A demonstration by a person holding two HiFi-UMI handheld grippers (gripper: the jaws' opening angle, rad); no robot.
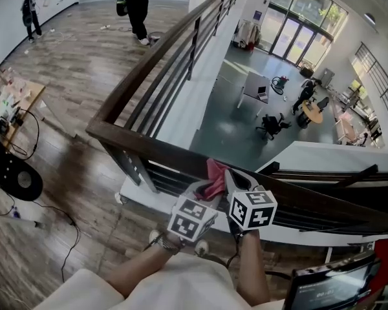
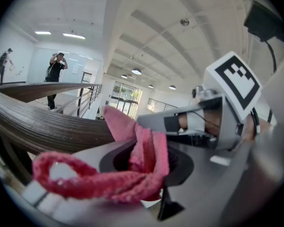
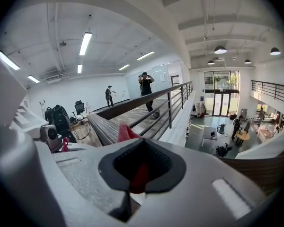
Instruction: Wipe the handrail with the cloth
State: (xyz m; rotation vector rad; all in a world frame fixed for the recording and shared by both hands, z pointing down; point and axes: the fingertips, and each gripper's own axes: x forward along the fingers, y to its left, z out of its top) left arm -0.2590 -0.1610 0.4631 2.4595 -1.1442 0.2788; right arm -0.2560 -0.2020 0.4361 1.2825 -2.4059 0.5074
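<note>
Both grippers sit side by side at the lower centre of the head view, sharing one pink fuzzy cloth (image 1: 215,173). The cloth is bunched on top of the dark wooden handrail (image 1: 156,148), just right of the corner where the rail turns.

Left gripper (image 2: 146,161): jaws closed on a thick fold of cloth (image 2: 143,148). A loose loop hangs out toward the lower left of its view, and the handrail (image 2: 42,126) runs just behind.

Right gripper (image 3: 141,168): jaws closed too, with a red sliver of cloth (image 3: 139,178) pinched in the seam. A pink tip pokes up above the jaws, against the handrail (image 3: 98,126).

My read on the two-point hold: it keeps the cloth spread and pressed onto the rail top so it doesn't roll off over the open drop to the lower floor (image 1: 239,118).

Wipe looks barely started. Long rail run toward the upper centre not yet covered.
</note>
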